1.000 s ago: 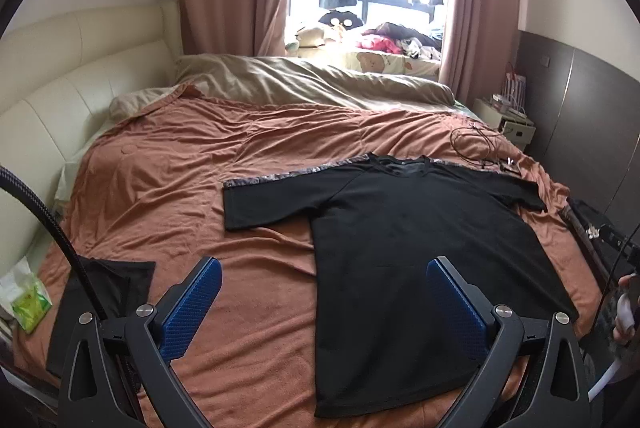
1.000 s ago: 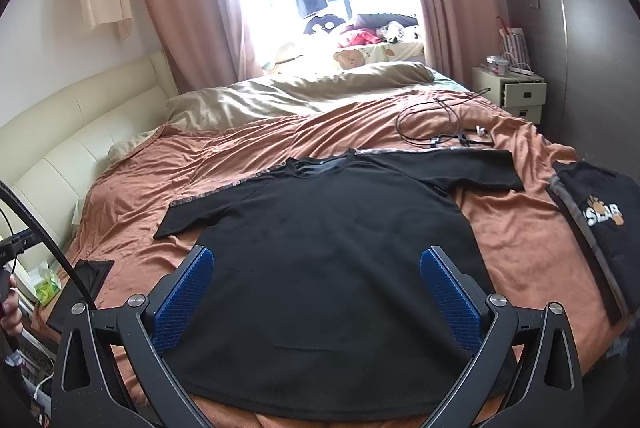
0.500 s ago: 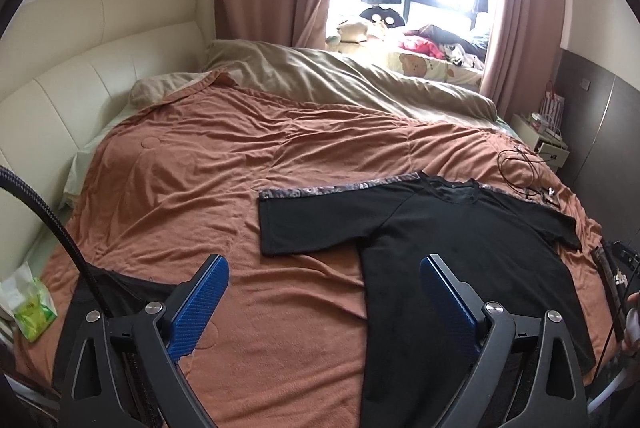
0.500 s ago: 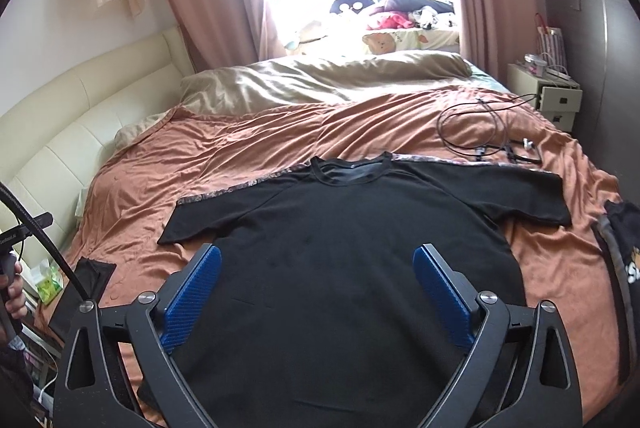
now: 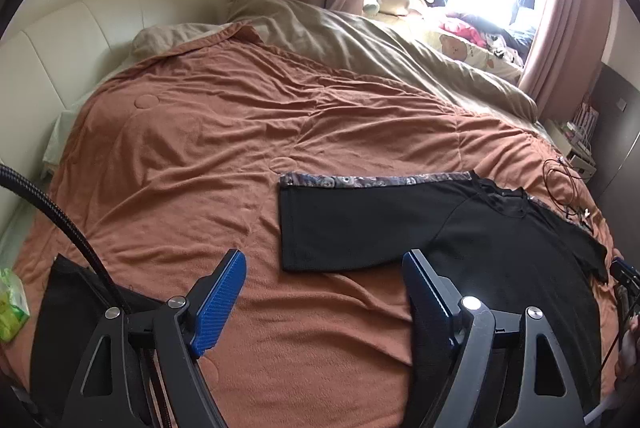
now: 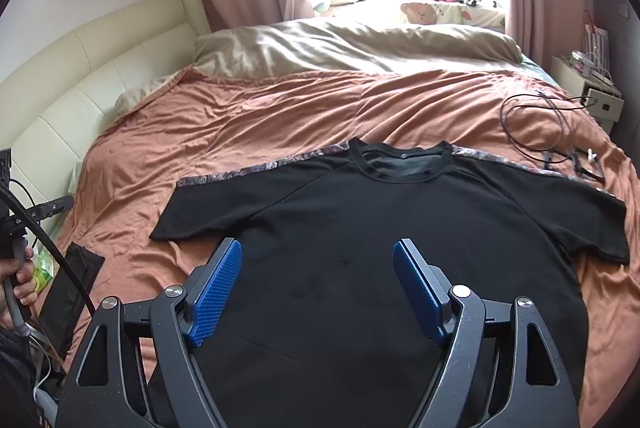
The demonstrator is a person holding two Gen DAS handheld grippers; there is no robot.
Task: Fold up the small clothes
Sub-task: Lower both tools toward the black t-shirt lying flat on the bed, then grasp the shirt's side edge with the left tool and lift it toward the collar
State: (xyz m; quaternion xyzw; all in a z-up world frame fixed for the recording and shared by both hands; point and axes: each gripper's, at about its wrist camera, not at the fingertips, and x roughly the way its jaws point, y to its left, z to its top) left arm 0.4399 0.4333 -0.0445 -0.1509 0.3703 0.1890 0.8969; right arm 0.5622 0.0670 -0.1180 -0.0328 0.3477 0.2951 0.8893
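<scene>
A black T-shirt (image 6: 400, 228) is lying flat, collar far, on a rust blanket (image 5: 200, 148). The left gripper (image 5: 324, 292) and right gripper (image 6: 316, 280) are hovering above it, jaws closing on nothing. The frame's edge is cutting off the shirt's near hem.

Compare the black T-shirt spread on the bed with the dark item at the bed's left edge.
The black T-shirt lies spread flat mid-bed, sleeves out; the small dark cloth item sits compact at the edge. The shirt has patterned shoulder trim; the item looks plain. The shirt is far larger. Both rest on the rust-coloured blanket, untouched by either gripper.
</scene>
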